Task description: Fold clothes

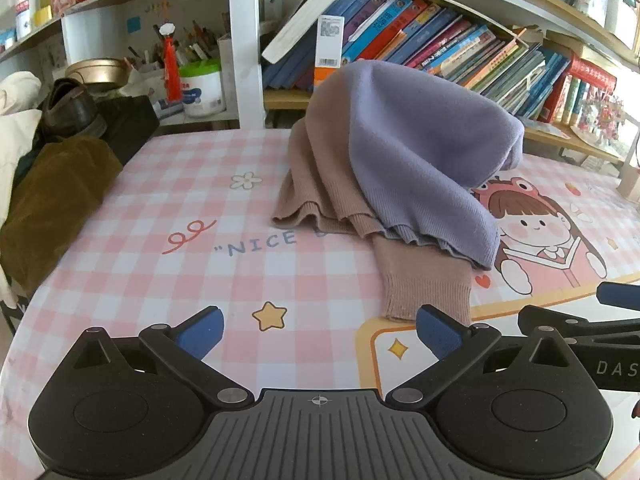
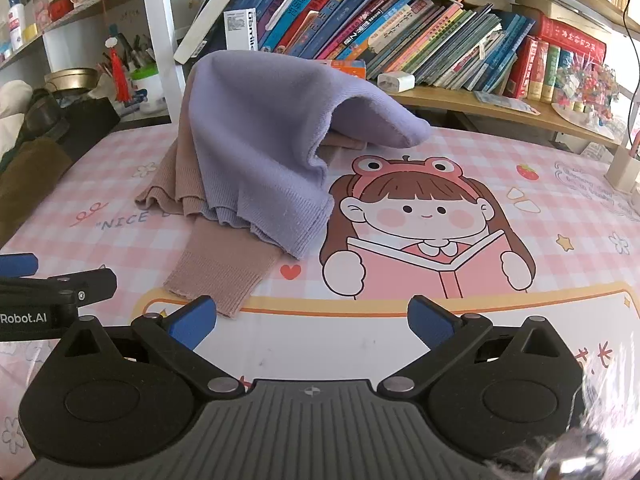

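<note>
A knit sweater, lilac (image 1: 420,148) and tan (image 1: 320,184), lies heaped in a mound on the table; it also shows in the right wrist view (image 2: 256,136). A tan ribbed cuff (image 1: 424,292) points toward the front edge, also in the right wrist view (image 2: 220,272). My left gripper (image 1: 320,334) is open and empty, its right pad just in front of the cuff. My right gripper (image 2: 312,324) is open and empty, right of the cuff, low over the table. Each gripper shows at the edge of the other's view.
The table has a pink checked cloth (image 1: 168,208) with a cartoon girl print (image 2: 424,216). Bookshelves (image 2: 420,24) stand behind it. A brown garment (image 1: 52,204) and a shoe (image 1: 72,108) lie at the left edge. A white stand (image 2: 624,168) is at the right.
</note>
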The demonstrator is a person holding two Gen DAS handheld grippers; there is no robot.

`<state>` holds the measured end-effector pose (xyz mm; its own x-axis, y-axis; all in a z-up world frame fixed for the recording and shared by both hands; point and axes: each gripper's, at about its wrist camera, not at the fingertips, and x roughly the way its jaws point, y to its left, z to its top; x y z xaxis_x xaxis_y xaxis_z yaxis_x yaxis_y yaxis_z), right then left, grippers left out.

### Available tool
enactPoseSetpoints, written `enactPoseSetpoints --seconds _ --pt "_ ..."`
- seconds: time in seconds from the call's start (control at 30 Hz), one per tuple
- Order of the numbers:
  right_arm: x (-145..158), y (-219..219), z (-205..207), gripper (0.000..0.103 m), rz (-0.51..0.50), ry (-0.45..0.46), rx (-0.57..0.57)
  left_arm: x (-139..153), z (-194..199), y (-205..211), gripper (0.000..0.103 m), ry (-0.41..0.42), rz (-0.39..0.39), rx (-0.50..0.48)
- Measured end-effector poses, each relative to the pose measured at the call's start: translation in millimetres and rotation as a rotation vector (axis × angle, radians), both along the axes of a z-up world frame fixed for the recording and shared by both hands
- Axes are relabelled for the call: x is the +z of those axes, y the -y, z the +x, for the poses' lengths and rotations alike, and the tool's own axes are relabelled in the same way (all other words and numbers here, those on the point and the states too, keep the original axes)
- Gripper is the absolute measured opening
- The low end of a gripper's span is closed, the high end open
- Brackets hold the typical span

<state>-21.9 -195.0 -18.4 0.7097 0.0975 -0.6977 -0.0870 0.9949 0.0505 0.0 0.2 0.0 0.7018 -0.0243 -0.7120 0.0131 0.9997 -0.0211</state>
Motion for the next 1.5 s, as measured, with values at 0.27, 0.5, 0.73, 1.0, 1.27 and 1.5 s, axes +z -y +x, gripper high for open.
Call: enactPoseSetpoints --seconds 0.27,0.5,0.73,1.0,1.27,1.5 --pt "0.2 -0.5 0.2 0.103 0.009 0.002 0.006 -5.0 1.5 2.9 0.103 0.002 0.007 -0.001" --pt "-1.7 -1.6 1.3 0.103 0.009 -0.003 0.004 -7.7 0.1 2.8 0.103 -0.003 0.01 0.0" --pt "-1.9 -1.9 0.6 0.103 0.006 -0.006 0.008 -6.3 -0.1 2.5 0.103 -0.004 0.006 0.0" --pt "0.5 -2.7 1.0 0.103 0.005 -0.013 0.005 -4.6 -1.3 2.1 0.103 -0.005 0.003 -0.006" --pt "0.0 -3.1 0.0 0.103 0.004 -0.014 0.003 -3.5 -1.0 1.7 0.103 -0.01 0.005 -0.005" --pt "-0.1 -3.0 -0.4 0.103 0.006 -0.014 0.002 -3.8 -0.6 1.2 0.103 -0.012 0.005 -0.005"
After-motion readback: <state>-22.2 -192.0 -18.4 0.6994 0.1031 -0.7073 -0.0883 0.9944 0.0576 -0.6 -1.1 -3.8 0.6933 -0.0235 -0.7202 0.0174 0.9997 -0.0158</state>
